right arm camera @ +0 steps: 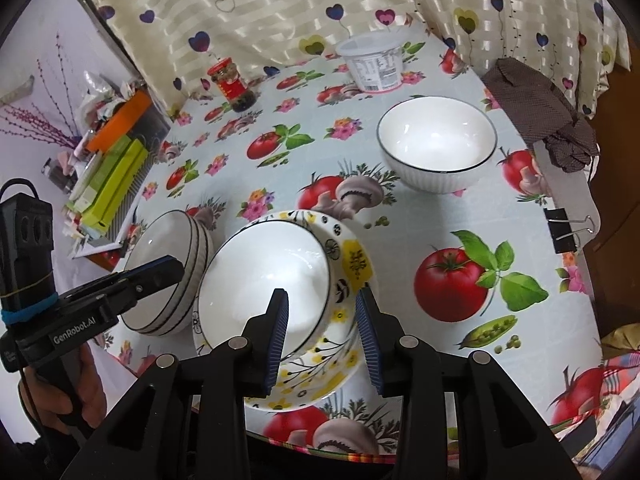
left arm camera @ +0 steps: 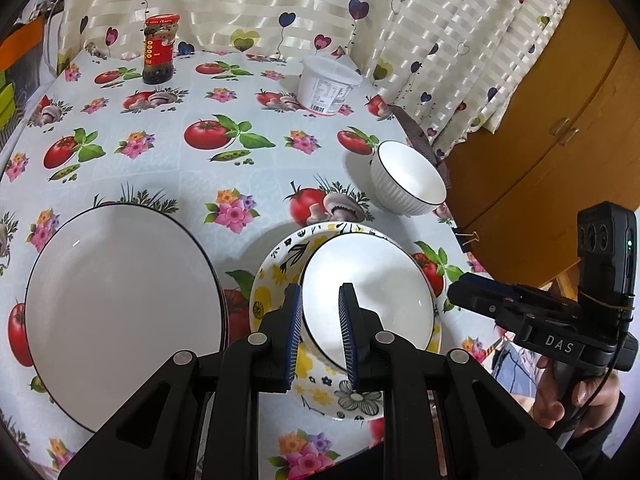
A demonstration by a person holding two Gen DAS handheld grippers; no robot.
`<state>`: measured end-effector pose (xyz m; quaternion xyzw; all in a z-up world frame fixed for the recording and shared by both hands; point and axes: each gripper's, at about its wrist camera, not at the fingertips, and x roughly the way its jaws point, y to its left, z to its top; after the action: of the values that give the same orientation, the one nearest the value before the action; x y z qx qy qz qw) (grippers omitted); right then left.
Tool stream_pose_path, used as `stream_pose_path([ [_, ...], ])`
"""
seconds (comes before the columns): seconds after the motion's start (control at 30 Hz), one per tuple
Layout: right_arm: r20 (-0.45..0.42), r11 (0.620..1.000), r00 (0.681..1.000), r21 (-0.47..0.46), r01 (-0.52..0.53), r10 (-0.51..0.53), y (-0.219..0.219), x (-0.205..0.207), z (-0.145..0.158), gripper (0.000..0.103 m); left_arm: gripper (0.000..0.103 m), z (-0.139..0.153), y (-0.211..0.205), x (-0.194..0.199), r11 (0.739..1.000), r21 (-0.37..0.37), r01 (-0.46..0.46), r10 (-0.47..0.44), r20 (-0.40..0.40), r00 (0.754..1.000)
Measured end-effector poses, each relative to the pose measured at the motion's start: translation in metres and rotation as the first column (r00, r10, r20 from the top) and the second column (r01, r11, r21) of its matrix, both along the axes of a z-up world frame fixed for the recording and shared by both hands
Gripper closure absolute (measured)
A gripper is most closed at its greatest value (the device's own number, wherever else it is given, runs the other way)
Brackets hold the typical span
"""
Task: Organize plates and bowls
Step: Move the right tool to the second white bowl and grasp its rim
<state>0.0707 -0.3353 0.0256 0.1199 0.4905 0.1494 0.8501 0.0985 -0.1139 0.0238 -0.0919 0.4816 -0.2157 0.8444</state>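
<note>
**Both grippers over the white bowl in the flowered plate**

The left gripper (left arm camera: 320,332) hangs over the near rim of the white bowl (left arm camera: 368,300). Its jaws stand narrow, nearly closed, and in its own view the bowl's rim runs behind the gap; I cannot tell if the pads press on it. The right gripper (right arm camera: 322,336) is released: its jaws stand apart, one pad over the bowl's inside and the other outside the rim, and no pad presses on anything.

The white bowl sits tilted inside the flowered plate (left arm camera: 276,280), which lies on the table (left arm camera: 192,184) with its fruit-print cloth. In the left view, at 9 o'clock from this plate, just beside it, rests a stack of large white plates (left arm camera: 120,304). At 1 o'clock, apart from it, a second white bowl (left arm camera: 408,178) stands upright near the table edge.

At the far side, a white plastic tub (left arm camera: 328,86) lies at 12 o'clock and a sauce jar (left arm camera: 160,50) with red lid stands at 11 o'clock, well apart.
</note>
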Motion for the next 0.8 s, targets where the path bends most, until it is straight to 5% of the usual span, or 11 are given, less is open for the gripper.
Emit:
stream_pose_path([
  [0.4, 0.013, 0.996, 0.995, 0.008, 0.094, -0.094, -0.043, 0.013, 0.004, 0.069, 0.084, 0.009, -0.019, 0.03, 0.999, -0.004, 0.052, -0.052, -0.005, 0.999],
  [0.8, 0.016, 0.982, 0.982, 0.014, 0.188, -0.189, -0.09, 0.053, 0.008, 0.069, 0.084, 0.015, -0.07, 0.1, 0.99, -0.003, 0.138, -0.138, -0.056, 0.989],
])
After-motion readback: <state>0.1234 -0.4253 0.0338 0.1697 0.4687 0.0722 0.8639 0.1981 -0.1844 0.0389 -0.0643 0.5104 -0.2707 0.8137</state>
